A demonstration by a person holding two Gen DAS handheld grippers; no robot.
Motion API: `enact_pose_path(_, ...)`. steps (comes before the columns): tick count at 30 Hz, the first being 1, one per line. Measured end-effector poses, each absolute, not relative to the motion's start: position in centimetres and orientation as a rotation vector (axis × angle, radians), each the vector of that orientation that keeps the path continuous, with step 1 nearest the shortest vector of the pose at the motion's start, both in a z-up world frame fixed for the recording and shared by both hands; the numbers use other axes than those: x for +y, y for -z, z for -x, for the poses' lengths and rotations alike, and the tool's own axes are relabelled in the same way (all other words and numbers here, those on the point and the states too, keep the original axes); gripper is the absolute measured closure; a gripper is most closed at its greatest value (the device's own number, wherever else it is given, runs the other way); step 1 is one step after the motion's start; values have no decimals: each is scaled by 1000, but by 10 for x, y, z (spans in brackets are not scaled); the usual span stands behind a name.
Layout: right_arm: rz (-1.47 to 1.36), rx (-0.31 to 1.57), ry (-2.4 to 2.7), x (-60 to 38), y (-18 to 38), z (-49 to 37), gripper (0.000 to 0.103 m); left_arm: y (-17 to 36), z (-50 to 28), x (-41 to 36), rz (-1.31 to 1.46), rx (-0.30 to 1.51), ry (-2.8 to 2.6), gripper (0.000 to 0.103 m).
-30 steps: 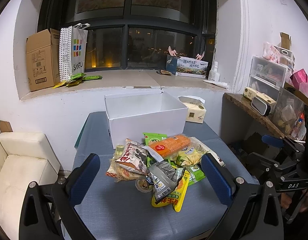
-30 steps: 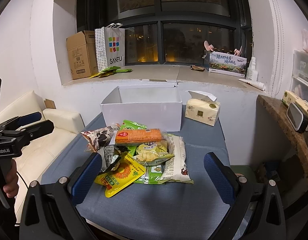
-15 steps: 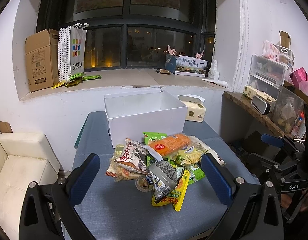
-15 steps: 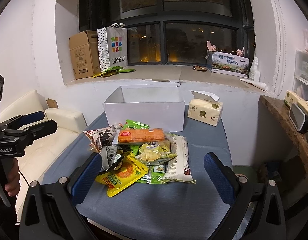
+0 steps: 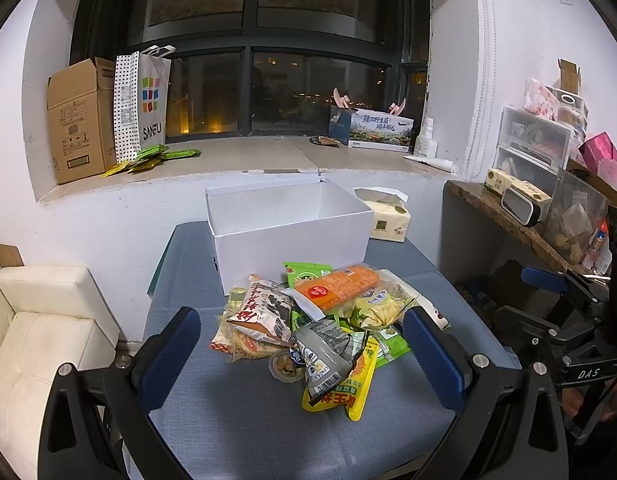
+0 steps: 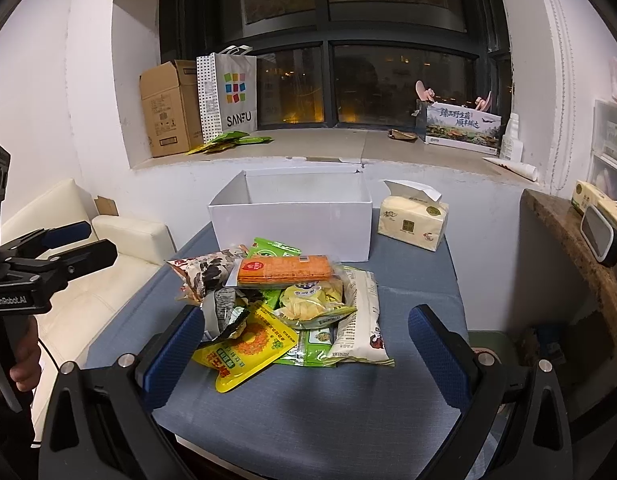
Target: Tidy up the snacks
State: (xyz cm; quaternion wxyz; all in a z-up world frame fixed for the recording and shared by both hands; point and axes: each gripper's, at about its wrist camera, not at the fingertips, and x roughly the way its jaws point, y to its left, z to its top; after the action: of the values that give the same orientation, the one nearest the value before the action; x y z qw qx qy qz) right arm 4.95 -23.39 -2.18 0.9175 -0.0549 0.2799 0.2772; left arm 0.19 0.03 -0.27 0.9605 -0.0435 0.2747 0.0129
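A pile of snack packets [image 5: 316, 320] lies on the blue table [image 5: 244, 424], with an orange cracker pack [image 5: 335, 287] on top and a yellow packet [image 5: 348, 392] at the front. An open, empty white box [image 5: 288, 236] stands behind the pile. My left gripper [image 5: 300, 352] is open and empty, hovering short of the pile. My right gripper [image 6: 304, 352] is open and empty, also short of the pile [image 6: 284, 300]. The box [image 6: 292, 224] and orange pack [image 6: 284, 270] show in the right wrist view too.
A tissue pack [image 5: 388, 220] sits right of the box. The windowsill holds a cardboard box [image 5: 76, 120], a SANFU bag [image 5: 142, 100] and a printed carton [image 5: 378, 126]. A white sofa [image 5: 36, 332] is left; a cluttered shelf [image 5: 528, 216] is right.
Both grippers have drifted slightly closer to the table and pile. Nothing on the table has moved.
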Motion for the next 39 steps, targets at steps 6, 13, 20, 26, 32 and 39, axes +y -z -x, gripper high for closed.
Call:
enact_pose_path(6,120,576,-572,-233,22,-49,0,3,-3,0,87,561,-22,0)
enact_pose_path(13,118,582,-576,-233,23,-50,0,4,-4,0,88,567,-16,0)
enact_pose_path(20,133,587,-570,-231,28,-52,0,6,-4,0,91,571,-9,0)
enact_pose_path(26,150,582,-600,-229,30,-58,0,8,-5,0,88,576,10,0)
enact_pose_path(32,267,637,-656,-210,41,-94,0,14,-6,4,92,589,11,0)
enact_pose_path(39,658,573,-640,-154,68,-129,0,26,-10,18,124,616,-2,0)
